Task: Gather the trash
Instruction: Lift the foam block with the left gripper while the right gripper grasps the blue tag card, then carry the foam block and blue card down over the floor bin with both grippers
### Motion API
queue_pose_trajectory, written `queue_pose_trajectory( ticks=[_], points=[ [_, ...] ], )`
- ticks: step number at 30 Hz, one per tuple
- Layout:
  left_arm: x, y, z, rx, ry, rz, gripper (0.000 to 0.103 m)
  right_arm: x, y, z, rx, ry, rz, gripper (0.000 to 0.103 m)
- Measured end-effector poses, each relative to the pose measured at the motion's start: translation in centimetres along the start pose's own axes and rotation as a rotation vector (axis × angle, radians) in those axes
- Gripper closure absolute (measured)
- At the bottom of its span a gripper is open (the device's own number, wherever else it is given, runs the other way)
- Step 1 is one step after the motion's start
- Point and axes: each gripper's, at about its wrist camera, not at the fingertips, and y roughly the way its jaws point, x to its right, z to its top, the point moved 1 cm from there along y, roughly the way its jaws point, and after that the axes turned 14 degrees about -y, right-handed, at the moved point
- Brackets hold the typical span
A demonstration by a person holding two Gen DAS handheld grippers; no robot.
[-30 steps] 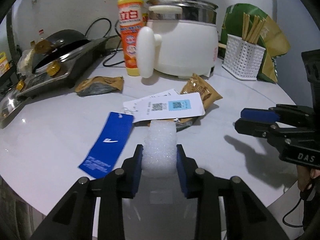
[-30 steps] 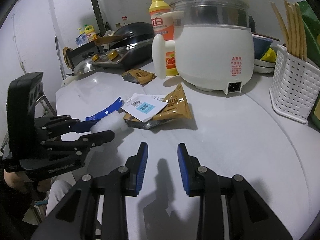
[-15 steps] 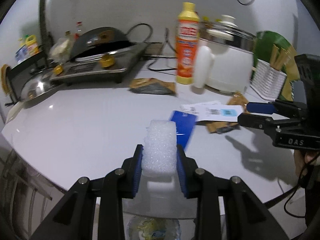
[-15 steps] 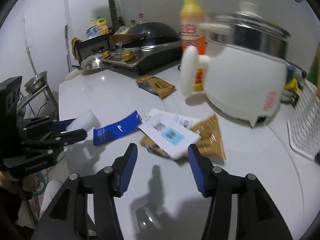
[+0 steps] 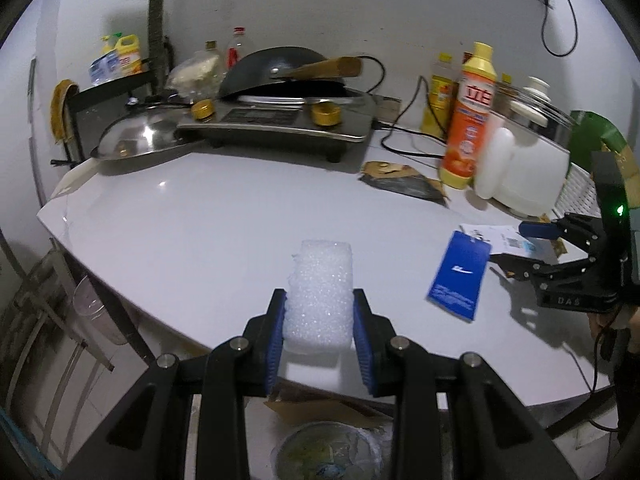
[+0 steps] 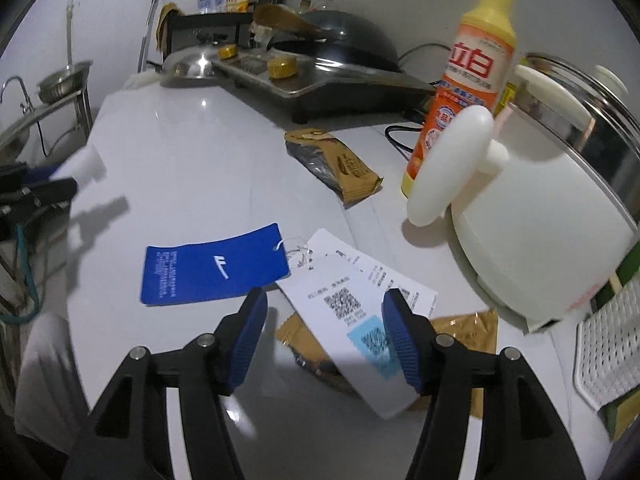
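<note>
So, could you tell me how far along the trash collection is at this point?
Early on. In hand: the left hand-held gripper is shut on a white foam block, near the table's edge. The right hand-held gripper is opening above the white paper tags. Left on the table: the blue tag and two brown snack wrappers.

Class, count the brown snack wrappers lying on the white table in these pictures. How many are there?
2. One brown wrapper lies beside the orange bottle; the other wrapper lies partly under the white tags by the pot. More may be hidden.
</note>
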Motion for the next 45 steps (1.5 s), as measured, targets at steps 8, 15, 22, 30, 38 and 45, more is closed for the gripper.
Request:
queue_pose_trajectory(
  ticks=[8,15,22,30,38,45],
  points=[
    [-1.1,0.0,-0.5,-0.008,-0.032,-0.003,0.072,0.2,1.9,0.0,-0.028,-0.013,0.029,0.040],
    [-0.6,-0.6,-1.1,-0.015,-0.025,-0.019,0.072,0.7,1.5,0.0,-0.007,0.014,0.040,0.085],
    [-0.3,-2.1,-1.1,0.005,-0.016,-0.020,0.072,1.6,-1.0,0.3,0.063,0.068,0.031,0.100],
    [-0.3,-4.2,-1.3,0.029,-0.011,-0.027,0.072,1.2,-4.8,1.2,0.148,0.067,-0.007,0.102],
    [-0.4,-6.7,-1.6,0.062,-0.013,-0.028,0.072,0.5,-8.5,1.9,0.217,0.043,-0.068,0.103],
    [-0.6,-9.1,-1.9,0.098,-0.010,-0.036,0.072,-0.3,-13.0,3.0,0.303,0.019,-0.130,0.103]
  ],
)
